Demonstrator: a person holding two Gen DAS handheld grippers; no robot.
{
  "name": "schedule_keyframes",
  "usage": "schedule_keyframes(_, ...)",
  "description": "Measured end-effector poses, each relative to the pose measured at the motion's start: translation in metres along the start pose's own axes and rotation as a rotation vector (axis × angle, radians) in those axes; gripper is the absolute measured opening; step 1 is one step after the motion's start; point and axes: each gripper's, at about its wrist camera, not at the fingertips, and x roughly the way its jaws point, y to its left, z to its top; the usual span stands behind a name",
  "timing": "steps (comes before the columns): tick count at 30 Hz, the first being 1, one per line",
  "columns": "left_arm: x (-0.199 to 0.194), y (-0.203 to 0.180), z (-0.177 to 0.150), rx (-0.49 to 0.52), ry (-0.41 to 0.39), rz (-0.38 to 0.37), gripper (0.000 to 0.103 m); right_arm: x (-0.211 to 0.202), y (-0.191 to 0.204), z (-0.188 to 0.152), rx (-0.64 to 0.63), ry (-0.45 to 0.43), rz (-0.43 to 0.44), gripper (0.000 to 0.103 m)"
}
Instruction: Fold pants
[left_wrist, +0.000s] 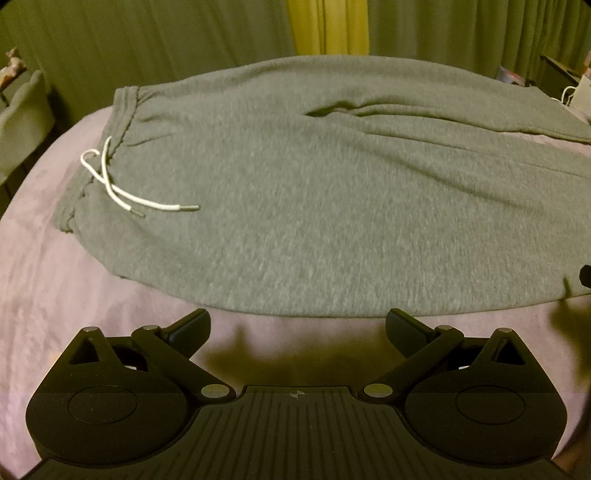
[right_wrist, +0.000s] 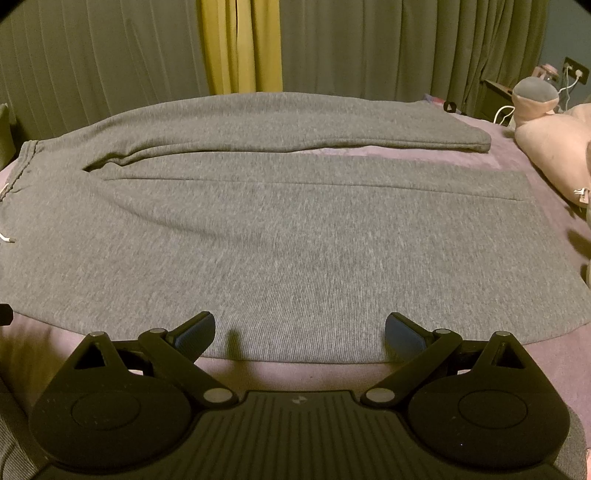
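A bed (left_wrist: 55, 277) with a mauve cover carries the grey pants (left_wrist: 295, 192), spread flat with the waistband at the left and both legs running right, the far leg slightly parted from the near one. The left tool (left_wrist: 297, 328) and right tool (right_wrist: 300, 332) hover at the near edge, both spread wide and holding nothing. To fold well, I would pinch the near hem at both spots together and carry it evenly over the far leg. The white drawstring (left_wrist: 122, 184) lies loose. No readable writing shows.
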Motion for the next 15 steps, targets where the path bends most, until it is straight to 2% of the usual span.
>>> schedule_keyframes(15,0.0009,0.0005,-0.0004,-0.009,0.012,-0.008,0.103,-0.0009,0.0008,-0.001,-0.001,0.001,-0.002,0.099)
